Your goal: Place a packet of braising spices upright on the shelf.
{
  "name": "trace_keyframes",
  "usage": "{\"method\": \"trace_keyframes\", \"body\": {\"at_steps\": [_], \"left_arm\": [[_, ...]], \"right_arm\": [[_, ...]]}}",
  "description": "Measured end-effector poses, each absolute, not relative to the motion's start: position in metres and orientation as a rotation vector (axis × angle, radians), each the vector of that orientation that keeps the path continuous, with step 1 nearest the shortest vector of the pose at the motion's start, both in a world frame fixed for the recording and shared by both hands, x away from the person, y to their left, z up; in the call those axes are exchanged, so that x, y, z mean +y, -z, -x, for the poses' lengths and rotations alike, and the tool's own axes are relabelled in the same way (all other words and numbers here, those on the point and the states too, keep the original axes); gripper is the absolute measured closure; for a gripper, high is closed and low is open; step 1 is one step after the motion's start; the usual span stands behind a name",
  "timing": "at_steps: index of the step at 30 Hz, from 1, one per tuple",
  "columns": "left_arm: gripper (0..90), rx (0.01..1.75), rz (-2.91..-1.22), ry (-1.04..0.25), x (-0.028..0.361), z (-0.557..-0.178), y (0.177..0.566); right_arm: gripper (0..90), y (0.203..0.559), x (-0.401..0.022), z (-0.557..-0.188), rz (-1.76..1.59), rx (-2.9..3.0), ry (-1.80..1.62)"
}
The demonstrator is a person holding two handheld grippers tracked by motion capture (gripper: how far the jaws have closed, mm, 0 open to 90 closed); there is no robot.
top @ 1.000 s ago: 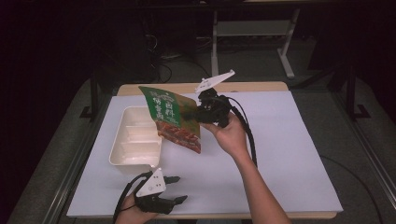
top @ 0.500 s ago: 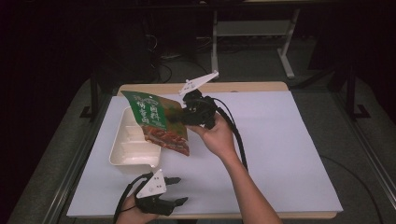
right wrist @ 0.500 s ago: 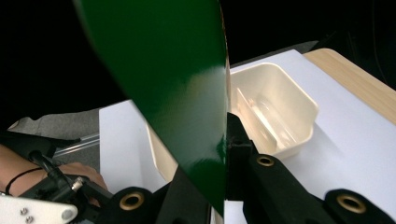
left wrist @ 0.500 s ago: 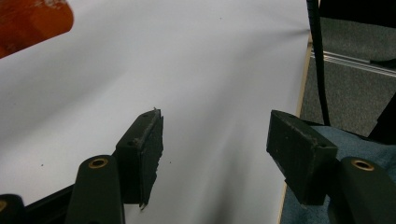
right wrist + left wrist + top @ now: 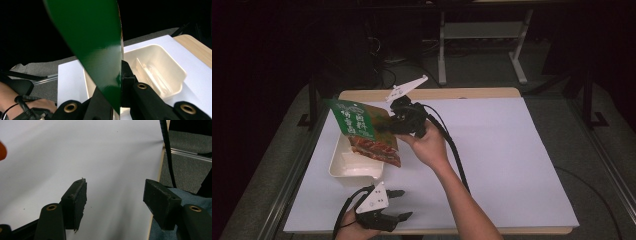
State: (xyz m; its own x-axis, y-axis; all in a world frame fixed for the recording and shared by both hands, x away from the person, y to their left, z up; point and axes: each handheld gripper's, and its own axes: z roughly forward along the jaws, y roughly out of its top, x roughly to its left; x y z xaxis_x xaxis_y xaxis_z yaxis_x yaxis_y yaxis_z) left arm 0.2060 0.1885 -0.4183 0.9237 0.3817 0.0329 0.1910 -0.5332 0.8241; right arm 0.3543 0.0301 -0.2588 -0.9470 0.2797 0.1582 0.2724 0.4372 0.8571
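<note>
Green pouch with white lettering; cream tray; white tabletop

Left claw jaws apart, over white table sheet

Right fingers clamped, left fingers apart

1 green pouch, 1 cream tray, 2 hand-held grippers: left hand-held gripper, right hand-held gripper
</note>
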Motion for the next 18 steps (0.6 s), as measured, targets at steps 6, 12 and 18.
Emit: {"method": "trace_keyframes", "body": {"at_steps": [6, 12, 18], "left_arm": [[34.1, 0.415, -2.132, -0.258, 0.189, -0.206, 0.419], [33.3, 0.411, -2.137, -0.252, 0.187, -0.205, 0.42], [32.8, 0.41, -2.144, -0.254, 0.186, -0.204, 0.42]], "right_arm": [[89.6, 0.262, 0.044, -0.356, -0.486, 2.668, -1.587], [89.6, 0.265, 0.054, -0.358, -0.476, 2.684, -1.587], [89.6, 0.269, 0.064, -0.36, -0.47, 2.688, -1.605]]}}
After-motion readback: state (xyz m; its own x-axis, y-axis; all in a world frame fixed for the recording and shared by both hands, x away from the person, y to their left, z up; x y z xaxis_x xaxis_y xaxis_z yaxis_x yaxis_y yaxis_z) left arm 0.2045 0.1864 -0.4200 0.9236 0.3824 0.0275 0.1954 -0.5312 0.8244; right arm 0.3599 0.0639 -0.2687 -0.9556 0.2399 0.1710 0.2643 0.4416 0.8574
